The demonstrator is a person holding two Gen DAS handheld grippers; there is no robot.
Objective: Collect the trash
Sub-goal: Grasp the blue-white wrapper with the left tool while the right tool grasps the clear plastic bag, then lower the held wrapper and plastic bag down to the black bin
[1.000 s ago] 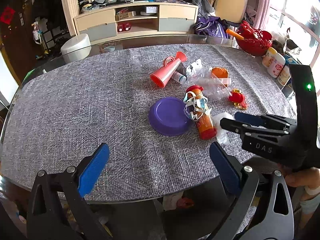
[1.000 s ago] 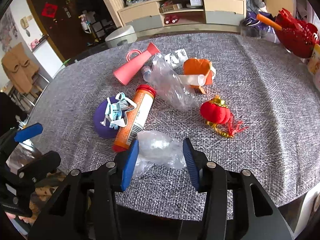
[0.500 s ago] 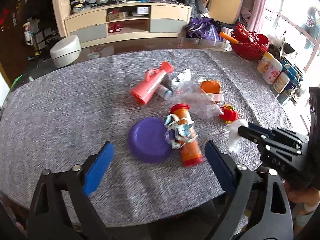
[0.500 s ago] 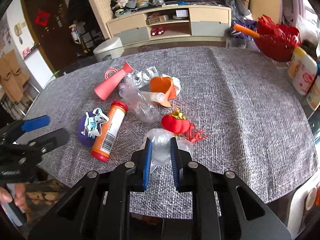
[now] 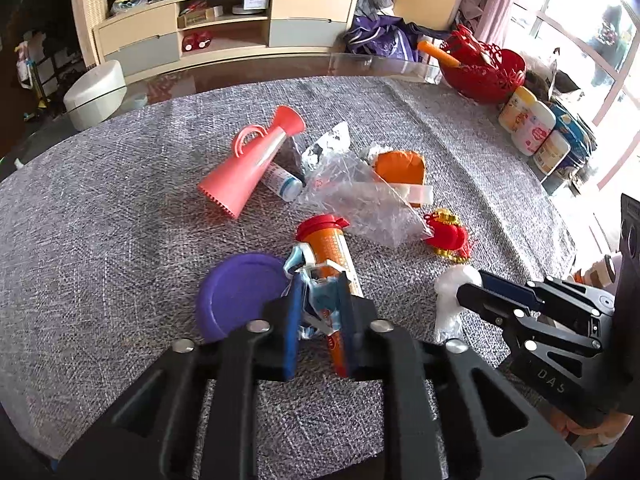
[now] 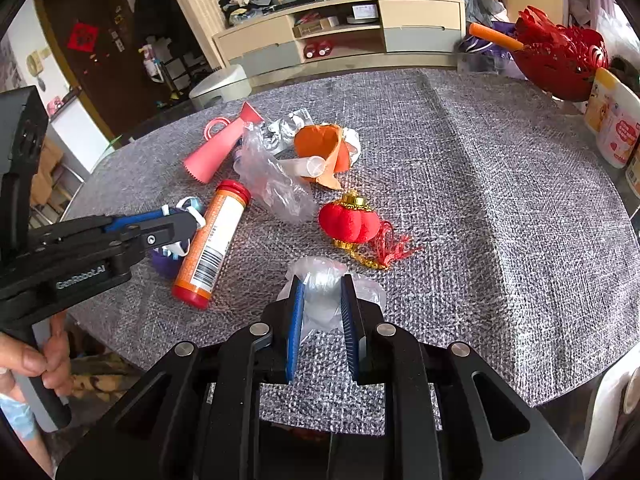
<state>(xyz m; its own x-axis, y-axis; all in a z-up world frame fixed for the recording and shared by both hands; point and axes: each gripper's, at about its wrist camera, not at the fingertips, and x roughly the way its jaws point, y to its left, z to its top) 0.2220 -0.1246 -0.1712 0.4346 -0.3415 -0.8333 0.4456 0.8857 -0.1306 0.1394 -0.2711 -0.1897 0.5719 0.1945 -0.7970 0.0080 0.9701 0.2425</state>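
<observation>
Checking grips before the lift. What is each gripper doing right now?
Left gripper: jaws have just been closing, now shut on the crumpled wrapper.
Right gripper: shut on the clear plastic wad.

Purple lid [image 5: 236, 292]: near edge covered by the left gripper [image 5: 319, 312]; in the right wrist view only a sliver [image 6: 166, 262] shows under that gripper. Orange tube [image 5: 334, 256]: lower end behind the blue pads. Small white bottle [image 5: 282, 180]: mostly under the pink horn [image 5: 248, 170]; label print too small to read. Clear bag [image 6: 320, 296]: lower part hidden between the right gripper's pads.
</observation>
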